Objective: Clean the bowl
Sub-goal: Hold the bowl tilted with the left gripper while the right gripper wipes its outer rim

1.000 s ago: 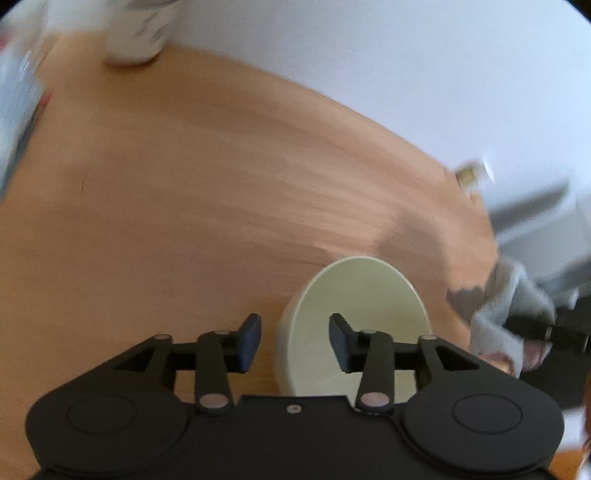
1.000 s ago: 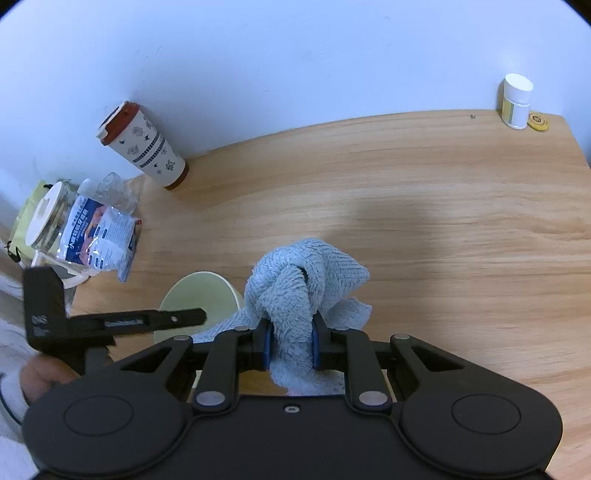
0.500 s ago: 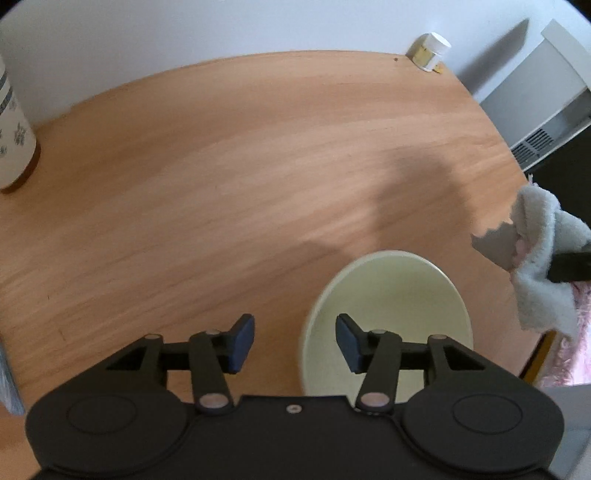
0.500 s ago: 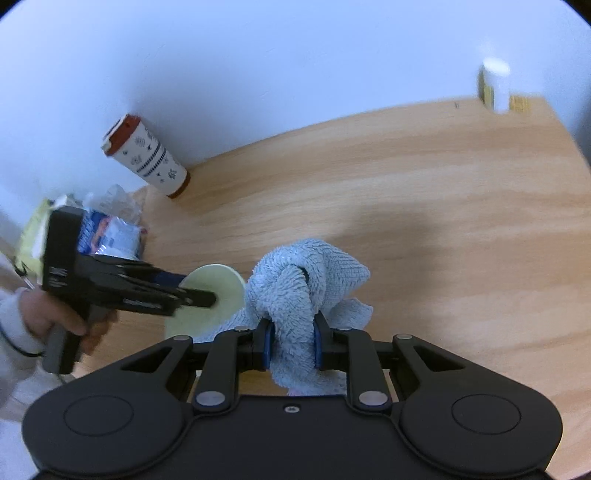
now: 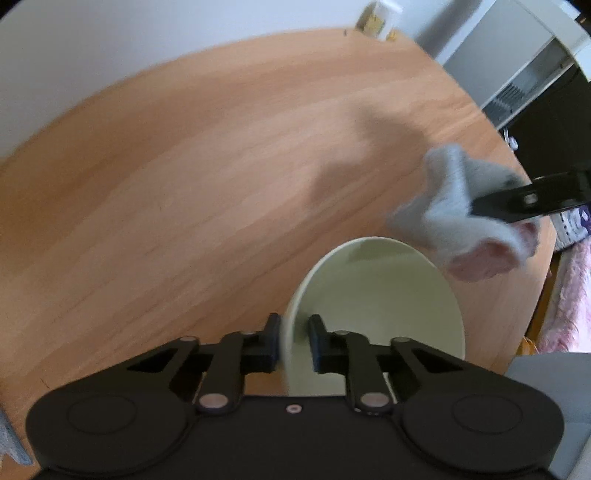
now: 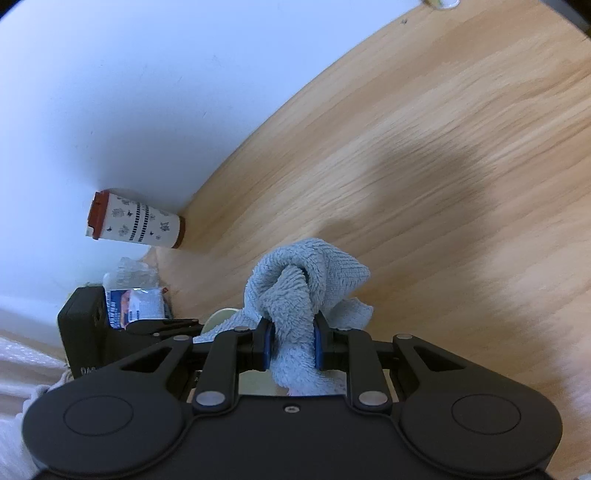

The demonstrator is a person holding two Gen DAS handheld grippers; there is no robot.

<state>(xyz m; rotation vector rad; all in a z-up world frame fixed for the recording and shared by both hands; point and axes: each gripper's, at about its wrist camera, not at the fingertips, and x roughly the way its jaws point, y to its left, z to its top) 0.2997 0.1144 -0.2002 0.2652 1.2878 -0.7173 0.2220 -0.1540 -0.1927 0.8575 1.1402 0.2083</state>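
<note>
A pale green bowl (image 5: 380, 295) sits on the round wooden table (image 5: 184, 177). My left gripper (image 5: 293, 341) is shut on the bowl's near rim, one pad outside and one inside. In the left wrist view a bunched grey-white cloth (image 5: 454, 206) hangs above the bowl's far right edge, clamped in the right gripper's black fingers (image 5: 524, 199). In the right wrist view my right gripper (image 6: 291, 347) is shut on that cloth (image 6: 303, 280), which bulges up between the blue pads. A sliver of the bowl (image 6: 221, 317) shows behind the cloth, beside the left gripper's body (image 6: 92, 332).
A patterned paper cup (image 6: 136, 219) with a red lid stands by the white wall. A plastic packet (image 6: 136, 295) lies near it. A small jar (image 5: 380, 18) sits at the table's far edge. A white heater (image 5: 517, 70) and a pink fluffy fabric (image 5: 569, 295) lie beyond the table's right side.
My left gripper's jaws have gone from wide apart to closed on the bowl's rim. The right gripper with the cloth has rolled and come down toward the bowl.
</note>
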